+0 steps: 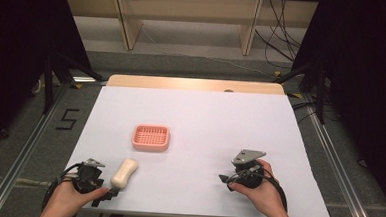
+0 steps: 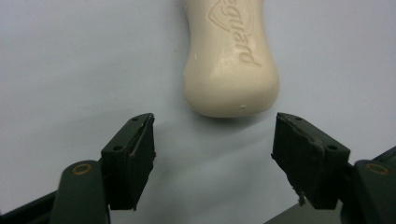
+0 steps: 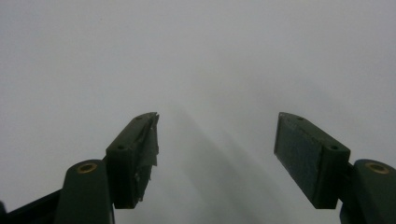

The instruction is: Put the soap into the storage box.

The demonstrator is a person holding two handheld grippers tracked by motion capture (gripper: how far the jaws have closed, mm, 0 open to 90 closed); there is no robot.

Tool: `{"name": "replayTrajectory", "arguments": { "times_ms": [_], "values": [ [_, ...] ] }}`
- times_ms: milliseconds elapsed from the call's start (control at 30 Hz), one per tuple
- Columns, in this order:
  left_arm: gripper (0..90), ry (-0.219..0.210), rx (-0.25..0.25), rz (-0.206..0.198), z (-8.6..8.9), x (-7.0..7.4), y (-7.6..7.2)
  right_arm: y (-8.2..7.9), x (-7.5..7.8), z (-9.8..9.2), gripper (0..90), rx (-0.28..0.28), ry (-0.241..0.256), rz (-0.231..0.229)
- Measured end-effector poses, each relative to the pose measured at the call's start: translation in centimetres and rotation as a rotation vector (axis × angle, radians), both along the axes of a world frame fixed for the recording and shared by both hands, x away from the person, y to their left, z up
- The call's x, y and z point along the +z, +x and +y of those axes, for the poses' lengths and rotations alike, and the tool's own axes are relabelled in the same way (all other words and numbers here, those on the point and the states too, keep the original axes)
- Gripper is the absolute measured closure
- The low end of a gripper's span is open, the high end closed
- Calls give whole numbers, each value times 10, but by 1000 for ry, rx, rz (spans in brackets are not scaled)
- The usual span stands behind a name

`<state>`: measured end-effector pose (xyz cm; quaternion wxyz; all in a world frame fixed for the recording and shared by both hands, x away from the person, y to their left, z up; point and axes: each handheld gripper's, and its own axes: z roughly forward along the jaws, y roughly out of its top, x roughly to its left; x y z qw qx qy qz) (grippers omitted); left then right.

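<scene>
Even overhead light is washing the white table cover (image 1: 205,124) bright, while the surroundings are sinking into near black. The soap bar (image 2: 229,56) is casting only a thin soft shadow beneath its near end and staying sharp. The right gripper view is looking hazy, its grey surface vignetting toward the corners

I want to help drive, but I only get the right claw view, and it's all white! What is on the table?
Observer: A cream bar of soap lies near the front left of the table.
Operator: Is anybody grabbing it?
Observer: No. The left claw is open, its tips just short of the soap's near end.
Operator: Anything else there?
Observer: A pink soap dish sits beyond the soap, apart from it, with nothing in it.
</scene>
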<state>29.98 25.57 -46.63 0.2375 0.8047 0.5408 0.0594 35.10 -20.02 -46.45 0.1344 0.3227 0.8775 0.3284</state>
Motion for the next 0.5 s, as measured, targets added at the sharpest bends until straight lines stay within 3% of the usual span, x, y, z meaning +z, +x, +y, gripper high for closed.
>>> {"name": "replayTrajectory", "arguments": {
  "times_ms": [133, 200, 267, 367, 433, 467, 500],
  "values": [
    [323, 9, -18, 5, -2, 5, 4, -1, 0, 0, 312, -10, 4, -11],
    [334, 1, -1, 10, -4, 10, 7, 0, -1, 0, 312, -15, 7, -11],
    [340, 3, -27, 17, -5, 14, 13, 1, 0, 0, 312, -20, 5, -24],
    [350, -6, 5, 55, -8, 18, 20, -1, 1, 0, 312, -23, 0, -4],
    [330, 14, 18, 58, -10, 20, 26, 1, 0, -1, 312, -18, 2, -19],
    [310, 32, -11, 79, -10, 22, 30, 1, 1, -1, 312, -15, -2, -10],
    [306, 20, -16, 73, -11, 22, 32, 1, 1, -1, 312, -7, -1, -14]
  ]
}}
